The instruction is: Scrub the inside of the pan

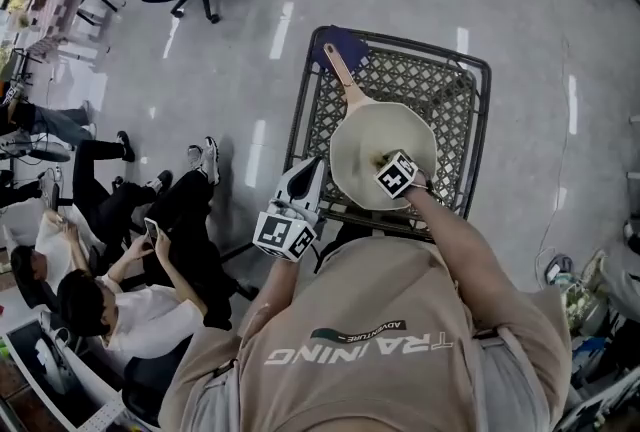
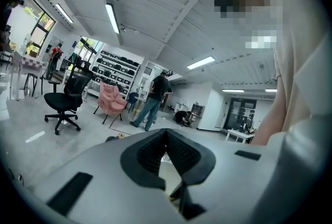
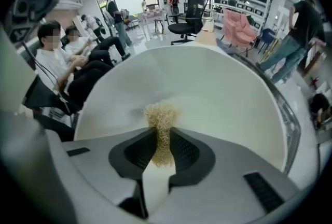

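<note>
Head view: a round cream pan [image 1: 360, 145] with a wooden handle lies near the near edge of a black metal mesh table [image 1: 478, 120], its handle pointing to the far left corner. The right tool [image 1: 392, 170] reaches down into the pan. The left tool [image 1: 308, 175] is at the near left corner, just beside the pan's rim.

Left gripper view: the left tool [image 2: 166, 135] is clenched, with nothing between its jaws.

Right gripper view: the right tool [image 3: 163, 135] pinches a tan wiry scrubber [image 3: 162, 114], whose tuft sticks out over the pan's [image 3: 207, 88] pale inside.

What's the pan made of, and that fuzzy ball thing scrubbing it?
The pan looks like metal with a smooth, pale cream coating; its handle looks wooden. The scrubber in the right gripper seems a tangle of fine yellowish curls, wire or plastic.
</note>
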The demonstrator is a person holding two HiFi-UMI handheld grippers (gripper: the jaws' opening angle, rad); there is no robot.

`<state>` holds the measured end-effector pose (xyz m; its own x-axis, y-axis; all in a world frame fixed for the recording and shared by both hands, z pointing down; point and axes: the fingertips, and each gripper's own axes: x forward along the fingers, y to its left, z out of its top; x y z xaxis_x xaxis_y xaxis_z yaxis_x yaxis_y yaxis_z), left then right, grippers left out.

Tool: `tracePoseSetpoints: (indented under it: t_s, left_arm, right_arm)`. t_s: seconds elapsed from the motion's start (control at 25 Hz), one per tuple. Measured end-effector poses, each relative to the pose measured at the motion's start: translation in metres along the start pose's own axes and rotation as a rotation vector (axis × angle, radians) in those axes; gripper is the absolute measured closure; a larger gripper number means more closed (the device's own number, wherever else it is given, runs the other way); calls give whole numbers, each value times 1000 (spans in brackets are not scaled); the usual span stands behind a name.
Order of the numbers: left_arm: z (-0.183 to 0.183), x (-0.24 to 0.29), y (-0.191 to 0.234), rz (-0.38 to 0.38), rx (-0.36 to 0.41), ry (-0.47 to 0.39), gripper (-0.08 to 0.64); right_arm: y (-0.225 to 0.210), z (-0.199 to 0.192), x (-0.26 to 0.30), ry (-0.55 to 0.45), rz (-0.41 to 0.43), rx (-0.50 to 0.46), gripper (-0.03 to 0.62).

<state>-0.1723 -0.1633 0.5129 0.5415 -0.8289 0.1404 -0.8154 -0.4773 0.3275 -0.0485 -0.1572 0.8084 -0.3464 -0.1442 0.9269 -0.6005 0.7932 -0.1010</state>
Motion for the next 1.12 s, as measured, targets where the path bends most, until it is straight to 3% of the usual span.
tracePoseSetpoints:
  t_s: [0.08,0.16,0.36,0.56,1.12]
  left_arm:
    - [3,4,8,-6,-19,-10,543]
    - [5,5,13,-1,-46,-20,543]
    - [0,-19,21,59,-83,-24,543]
    - [-16,-27,27,60,-77,7,543]
    - [2,-11,0,-24,-41,-12,542]
  right_arm:
    - [27,15,7,-23,92,9,503]
    - [45,19,16,-6,126,-19,503]
    - [68,10,39,81,142,-94,503]
    - [46,-5,49,127,104,-122,502]
    - [-36,-69,14,314,-231,-131,502]
